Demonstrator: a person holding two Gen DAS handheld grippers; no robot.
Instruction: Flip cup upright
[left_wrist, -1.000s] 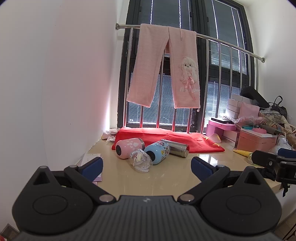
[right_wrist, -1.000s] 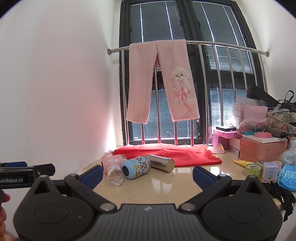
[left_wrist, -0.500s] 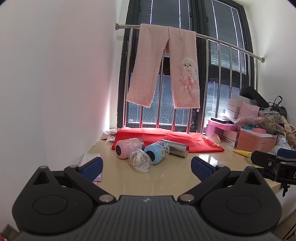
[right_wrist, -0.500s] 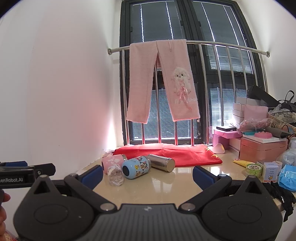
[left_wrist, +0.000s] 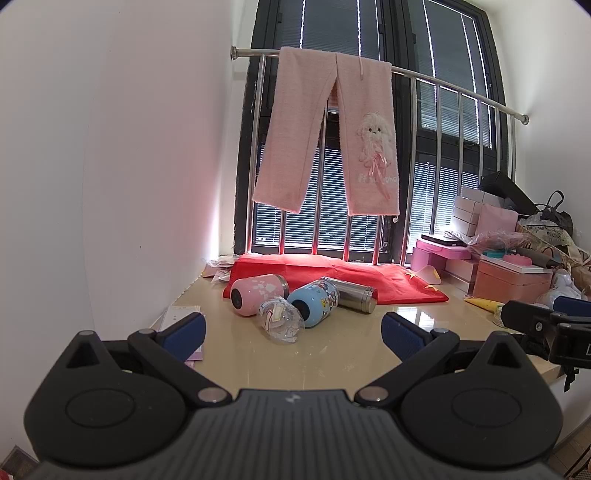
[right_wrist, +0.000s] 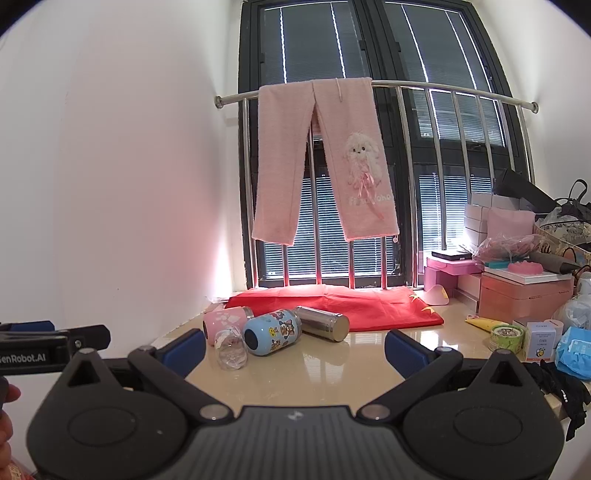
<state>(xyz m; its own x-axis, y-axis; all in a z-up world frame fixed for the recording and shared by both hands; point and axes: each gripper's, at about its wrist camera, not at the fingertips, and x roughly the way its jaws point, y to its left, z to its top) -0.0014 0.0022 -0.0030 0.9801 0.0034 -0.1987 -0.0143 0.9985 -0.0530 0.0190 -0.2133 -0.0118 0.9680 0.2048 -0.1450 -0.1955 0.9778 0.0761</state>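
Several cups lie on their sides on the beige table (left_wrist: 332, 354): a pink cup (left_wrist: 255, 295), a clear plastic cup (left_wrist: 280, 319), a blue cartoon cup (left_wrist: 314, 302) and a steel flask (left_wrist: 351, 293). They also show in the right wrist view: the pink cup (right_wrist: 223, 321), the clear cup (right_wrist: 231, 349), the blue cup (right_wrist: 271, 332), the steel flask (right_wrist: 323, 323). My left gripper (left_wrist: 291, 334) is open and empty, short of the cups. My right gripper (right_wrist: 295, 347) is open and empty, also short of them.
A red cloth (left_wrist: 332, 273) lies behind the cups under pink trousers (left_wrist: 328, 136) hung on a rail. Pink boxes (right_wrist: 524, 291), a tape roll (right_wrist: 506, 336) and packets crowd the table's right side. A white wall runs along the left. Papers (left_wrist: 177, 314) lie at the left edge.
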